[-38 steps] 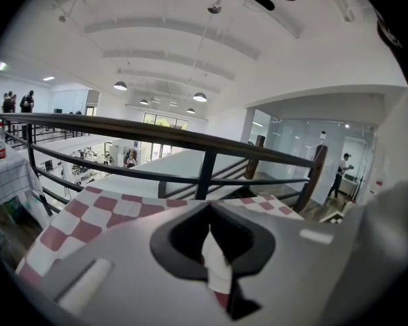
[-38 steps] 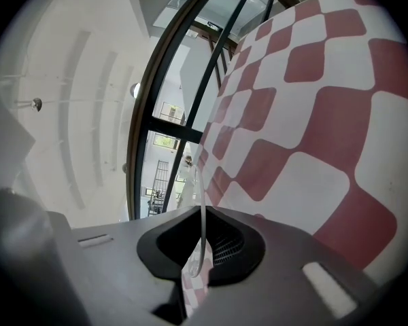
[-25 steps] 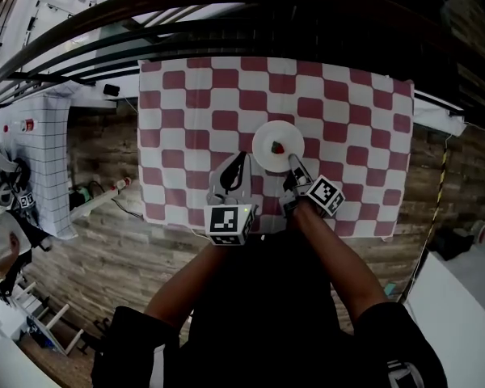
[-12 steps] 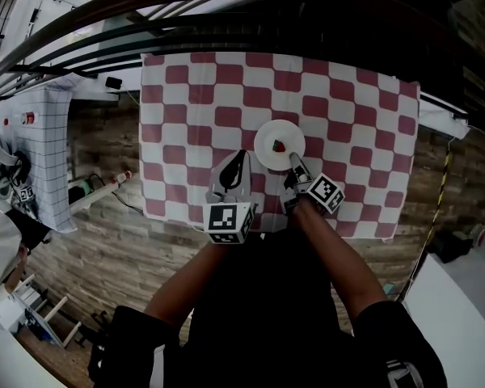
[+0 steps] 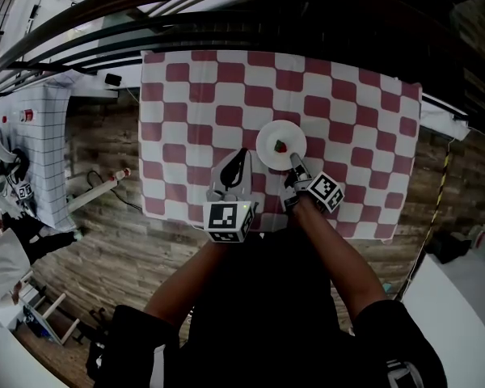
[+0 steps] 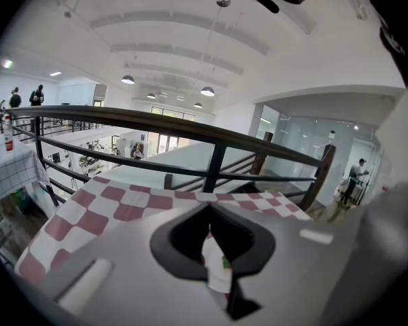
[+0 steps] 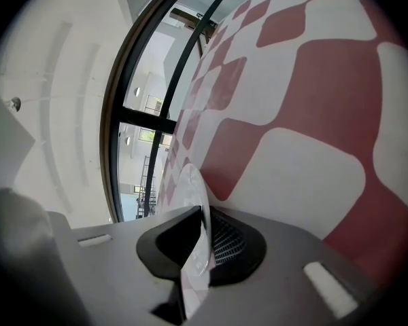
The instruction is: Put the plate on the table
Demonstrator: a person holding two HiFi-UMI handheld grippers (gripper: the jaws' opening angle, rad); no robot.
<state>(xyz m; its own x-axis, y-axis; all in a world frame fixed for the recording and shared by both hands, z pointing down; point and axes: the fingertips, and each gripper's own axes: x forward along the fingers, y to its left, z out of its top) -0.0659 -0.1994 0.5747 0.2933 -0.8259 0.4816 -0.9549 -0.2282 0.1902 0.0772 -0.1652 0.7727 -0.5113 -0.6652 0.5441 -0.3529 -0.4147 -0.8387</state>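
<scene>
red bit (image 5: 280, 146) on the plate (image 5: 268, 140) is looking way too tiny to name | person's right forearm (image 5: 331, 249) is covering part of the near edge of the table (image 5: 186, 95) | far-off people (image 6: 37, 95) are showing up as specks tbh

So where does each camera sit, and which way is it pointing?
Head view: on the person's head, looking down at the table; both arms show.
Left gripper view: on the left hand-held gripper, facing across the table towards a railing; its jaws show.
Right gripper view: on the right hand-held gripper, skimming the table; its opening jaws straddle the plate.
Shared: all show the checked table.
</scene>
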